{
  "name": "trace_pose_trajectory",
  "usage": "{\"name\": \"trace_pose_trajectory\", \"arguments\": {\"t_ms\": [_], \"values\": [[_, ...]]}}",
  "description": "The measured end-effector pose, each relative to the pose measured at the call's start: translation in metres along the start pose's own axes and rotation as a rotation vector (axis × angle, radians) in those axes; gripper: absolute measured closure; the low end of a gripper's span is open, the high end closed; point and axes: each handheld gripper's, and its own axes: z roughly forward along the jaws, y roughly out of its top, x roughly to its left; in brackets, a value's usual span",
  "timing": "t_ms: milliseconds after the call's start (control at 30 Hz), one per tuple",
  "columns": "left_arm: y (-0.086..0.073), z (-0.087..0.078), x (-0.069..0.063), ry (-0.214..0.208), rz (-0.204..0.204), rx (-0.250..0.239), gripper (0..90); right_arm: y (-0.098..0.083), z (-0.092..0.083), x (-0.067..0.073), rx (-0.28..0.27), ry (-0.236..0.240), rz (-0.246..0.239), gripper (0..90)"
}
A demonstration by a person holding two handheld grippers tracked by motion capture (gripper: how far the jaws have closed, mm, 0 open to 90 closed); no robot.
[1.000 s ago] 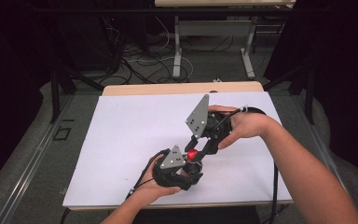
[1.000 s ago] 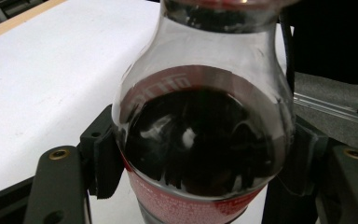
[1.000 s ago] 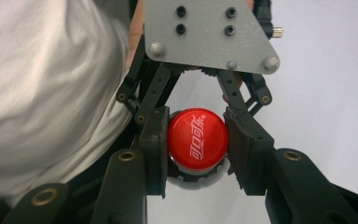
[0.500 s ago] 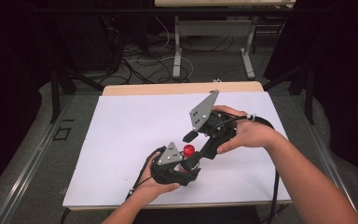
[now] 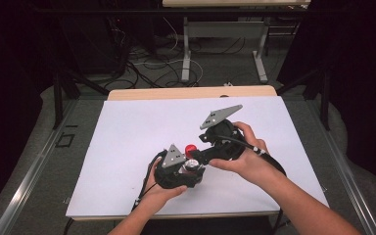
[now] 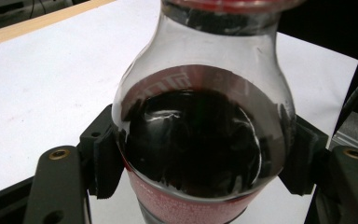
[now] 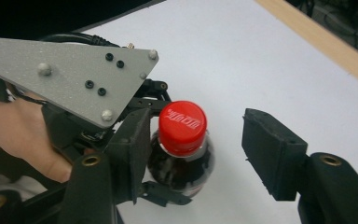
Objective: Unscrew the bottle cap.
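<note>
Though smooth, bulbous glassy bottle [image 6: 200,140]

Colours on the white table

The clear plastic bottle of dark brown cola [image 6: 200,140] has a red screw cap [image 7: 182,127] with white lettering and a red label; the white table sheet [image 5: 127,127] has a light wooden edge.

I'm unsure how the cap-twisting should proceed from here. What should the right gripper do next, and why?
Probably shift the right gripper so the red cap sits midway, then close. Its jaws, just closing, stand apart with the cap against one pad, while the left gripper clamps the bottle steady.
</note>
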Motion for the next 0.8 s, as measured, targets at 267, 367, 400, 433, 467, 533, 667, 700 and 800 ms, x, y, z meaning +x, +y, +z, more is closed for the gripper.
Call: {"name": "trace_pose_trajectory", "arguments": {"t_ms": [267,367,400,433,467,533,667,700,800], "values": [[-0.001,0.001,-0.003,0.019,0.011,0.001,30.1,0.0,0.013,0.003,0.033,-0.011,0.04,48.3],[-0.001,0.002,-0.004,0.023,0.014,-0.01,30.1,0.002,0.016,0.005,0.046,-0.01,0.041,50.4],[0.0,0.002,-0.005,0.016,0.008,-0.01,30.1,0.003,0.016,0.006,0.061,-0.01,0.059,51.6],[0.0,0.002,-0.005,0.018,0.011,-0.006,30.1,0.003,0.018,0.006,0.061,-0.009,0.054,52.1],[0.0,0.001,-0.005,0.016,0.019,-0.002,30.1,0.003,0.018,0.007,0.064,-0.02,0.061,53.6],[0.0,0.001,-0.005,0.013,0.018,-0.002,30.1,0.003,0.02,0.007,0.07,-0.02,0.063,55.7],[0.0,0.002,-0.006,0.016,0.024,0.003,30.1,0.003,0.023,0.009,0.083,-0.032,0.047,59.7],[0.0,0.002,-0.005,0.012,0.027,0.012,30.1,0.003,0.024,0.009,0.087,-0.035,0.039,60.0],[-0.001,0.002,-0.004,0.001,0.037,0.018,30.1,0.004,0.024,0.007,0.11,-0.008,0.018,60.3]]}}
